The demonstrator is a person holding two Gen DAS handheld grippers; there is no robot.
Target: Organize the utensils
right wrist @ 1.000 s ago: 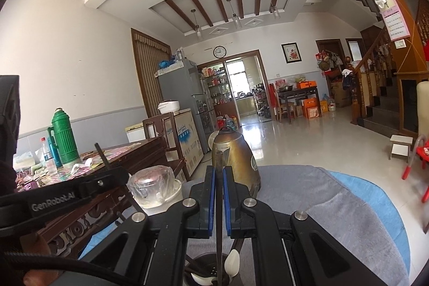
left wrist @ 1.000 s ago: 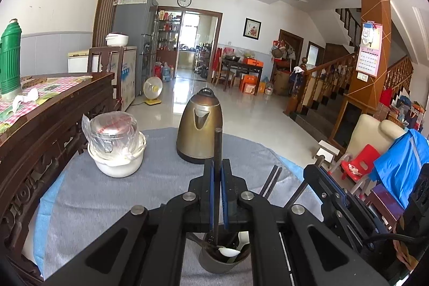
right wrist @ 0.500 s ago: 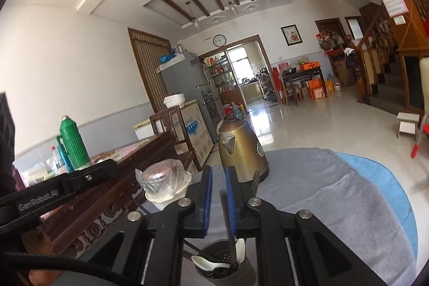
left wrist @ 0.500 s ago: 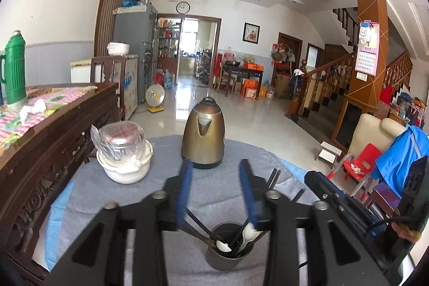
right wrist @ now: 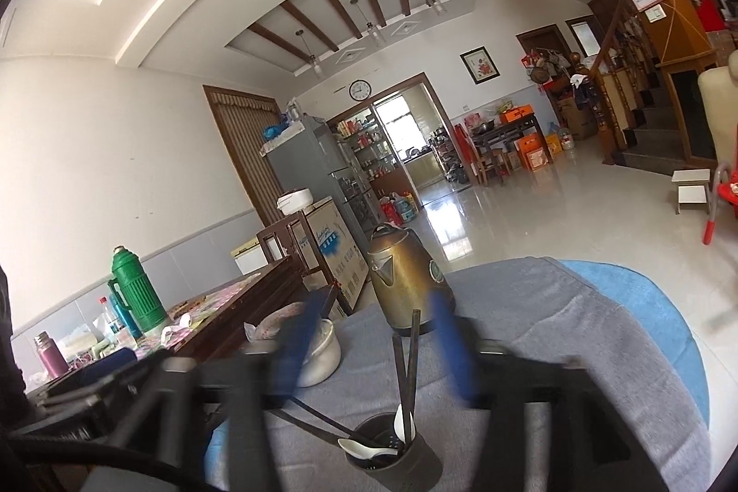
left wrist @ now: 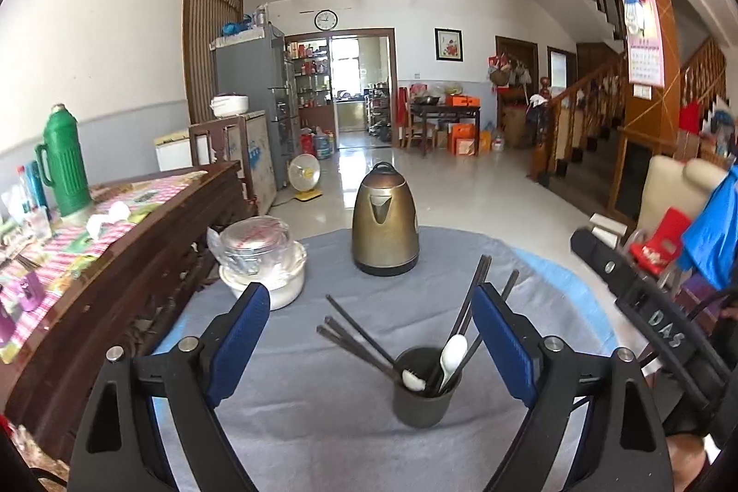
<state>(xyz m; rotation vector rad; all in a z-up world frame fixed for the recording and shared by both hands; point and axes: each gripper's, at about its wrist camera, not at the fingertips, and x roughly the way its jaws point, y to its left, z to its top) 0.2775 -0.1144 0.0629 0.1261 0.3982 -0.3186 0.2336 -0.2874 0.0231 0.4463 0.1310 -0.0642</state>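
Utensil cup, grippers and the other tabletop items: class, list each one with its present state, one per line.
Left gripper: open, empty.
Right gripper: open, empty, blurred.
Utensil cup: upright, holding utensils.
Chopsticks: in the cup, leaning outward.
White spoons: in the cup.
Kettle: upright, lid shut.
White bowl: upright, plastic-wrapped container on top.

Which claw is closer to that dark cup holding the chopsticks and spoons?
Hard to call; perhaps the right. The right claw hangs open just above the cup, straddling its chopsticks. The left claw is open too, raised above and behind the cup.
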